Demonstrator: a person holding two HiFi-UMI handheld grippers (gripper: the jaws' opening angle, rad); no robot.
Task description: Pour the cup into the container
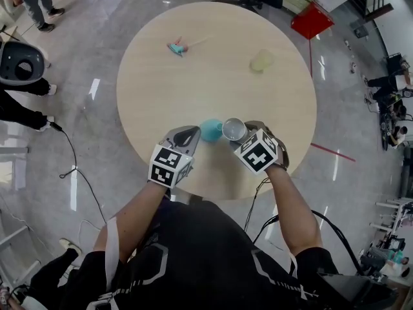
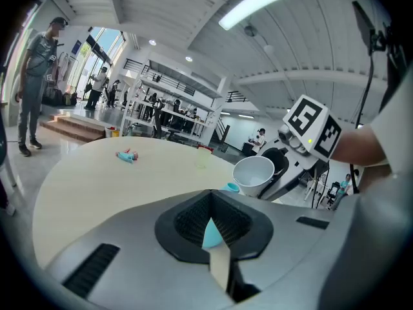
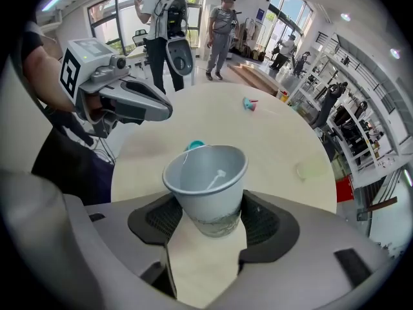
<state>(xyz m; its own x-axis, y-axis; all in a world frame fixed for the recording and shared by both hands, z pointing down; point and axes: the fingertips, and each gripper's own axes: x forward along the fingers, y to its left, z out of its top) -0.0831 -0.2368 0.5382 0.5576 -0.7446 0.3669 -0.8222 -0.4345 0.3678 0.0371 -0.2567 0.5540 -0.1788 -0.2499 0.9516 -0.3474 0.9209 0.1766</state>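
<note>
My right gripper (image 3: 210, 219) clasps the paper cup (image 3: 205, 179) low on its wall, just right of the teal container (image 1: 210, 130) on the table's (image 1: 213, 70) near side. My left gripper (image 2: 214, 232), pinched together on nothing, hovers just left of the container.

The container (image 1: 210, 131) is mostly hidden in the head view, squeezed between the left tongs (image 1: 192, 135) and the cup (image 1: 233, 129). The thin white streak inside the cup can't be made out. The blue-and-pink thing (image 1: 177, 47) far across the bench (image 1: 213, 82) is too small to tell, and the pale patch (image 1: 261, 61) is too faint.
</note>
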